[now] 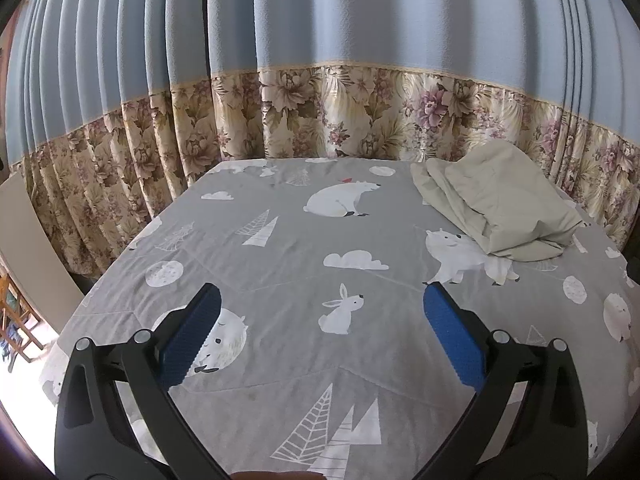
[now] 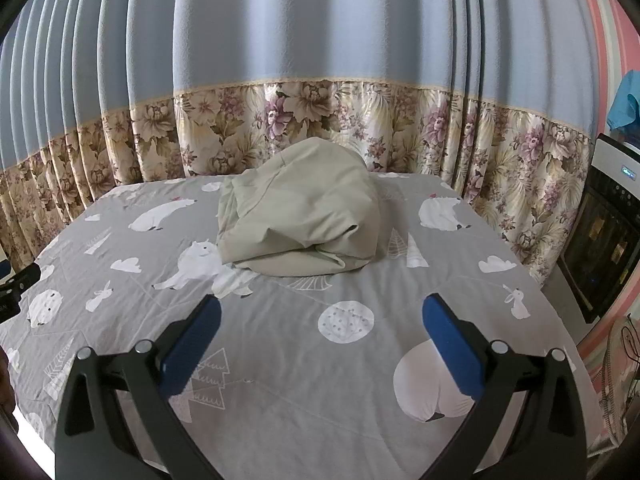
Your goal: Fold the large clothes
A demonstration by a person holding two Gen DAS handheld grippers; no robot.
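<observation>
A gray bedsheet [image 1: 288,248] printed with white bears, rabbits, clouds and trees is covering the bed, and a bundled beige garment [image 1: 496,204] is lying on it toward the far edge. In the left wrist view the garment is sitting at about two o'clock, well apart from the left gripper [image 1: 322,300]. That gripper is hovering over the near part of the sheet with its jaws spread wide, its blue pads [image 1: 192,336] facing each other across a printed rabbit and holding nothing.

In the right wrist view the same garment [image 2: 300,212] is lying at twelve o'clock, loosely heaped rather than flat, with a rolled fold along its near edge and its left corner overlapping a printed white bear on the bedsheet [image 2: 280,360]. The right gripper [image 2: 322,312] is hanging over the sheet short of the garment, jaws spread wide and empty, blue pads [image 2: 452,348] apart over a printed round moon.

Behind the bed a curtain [image 1: 360,32] is hanging in pleats, pale blue above and flowered below, touching the sheet's far edge; it is filling the twelve o'clock area of both views [image 2: 320,40]. At three o'clock in the right wrist view a dark appliance with a lit display [image 2: 604,232] is standing beside the bed. At nine o'clock there, the tip of the left gripper [image 2: 18,280] is just showing at the edge.
</observation>
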